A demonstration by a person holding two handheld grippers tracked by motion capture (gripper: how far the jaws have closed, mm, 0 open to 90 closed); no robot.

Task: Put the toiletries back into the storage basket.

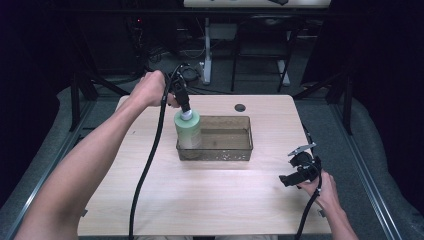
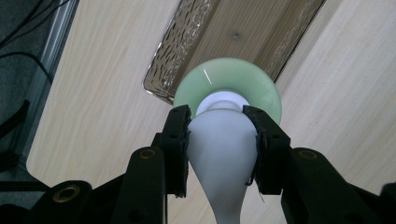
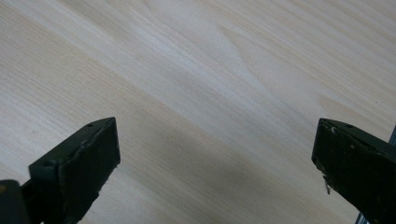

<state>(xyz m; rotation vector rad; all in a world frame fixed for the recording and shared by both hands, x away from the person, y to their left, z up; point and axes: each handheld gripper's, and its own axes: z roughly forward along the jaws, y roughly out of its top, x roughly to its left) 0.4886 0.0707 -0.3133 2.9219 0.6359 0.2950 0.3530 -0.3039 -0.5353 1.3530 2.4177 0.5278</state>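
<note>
The left gripper (image 2: 223,135) clamped the unlabelled green bottle's (image 1: 188,131) white pump in the tray (image 1: 225,152); right gripper (image 3: 217,163), beyond it, gaped wide, empty.

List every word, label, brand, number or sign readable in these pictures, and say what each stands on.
None can be read.
Green bottle, held at its white cap by the left gripper: no print shows.
Clear tray: embossed pattern, no letters.
Table and right gripper: no markings visible.

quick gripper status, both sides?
Left gripper: shut on the white cap of the green bottle, at the left end of the clear bin.
Right gripper: open, holding nothing, over bare table.
</note>
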